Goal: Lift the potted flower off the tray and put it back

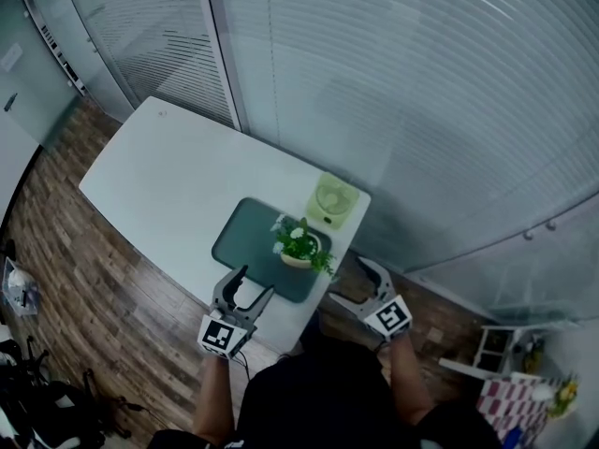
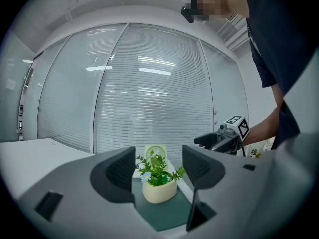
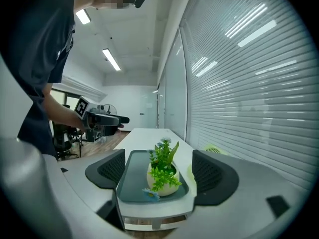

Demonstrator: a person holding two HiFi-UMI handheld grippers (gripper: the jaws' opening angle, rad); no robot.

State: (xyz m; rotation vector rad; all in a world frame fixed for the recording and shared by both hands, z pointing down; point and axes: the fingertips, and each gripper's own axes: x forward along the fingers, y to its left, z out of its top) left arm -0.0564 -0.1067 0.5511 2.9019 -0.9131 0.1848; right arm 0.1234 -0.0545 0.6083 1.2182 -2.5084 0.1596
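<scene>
In the head view, the potted flower [image 1: 299, 244] stood on the right part of the dark green tray [image 1: 241, 237] at frame centre, on a white table [image 1: 168, 181], with a small green fan [image 1: 332, 200] just beyond. The left gripper [image 1: 255, 282] hovered at the tray's lower edge and the right gripper [image 1: 347, 280] to its lower right, both with jaws spread and empty. In the left gripper view, the flower appeared low and central between the parted jaws, untouched. In the right gripper view, it likewise sat on the tray between the wide-open jaws.
</scene>
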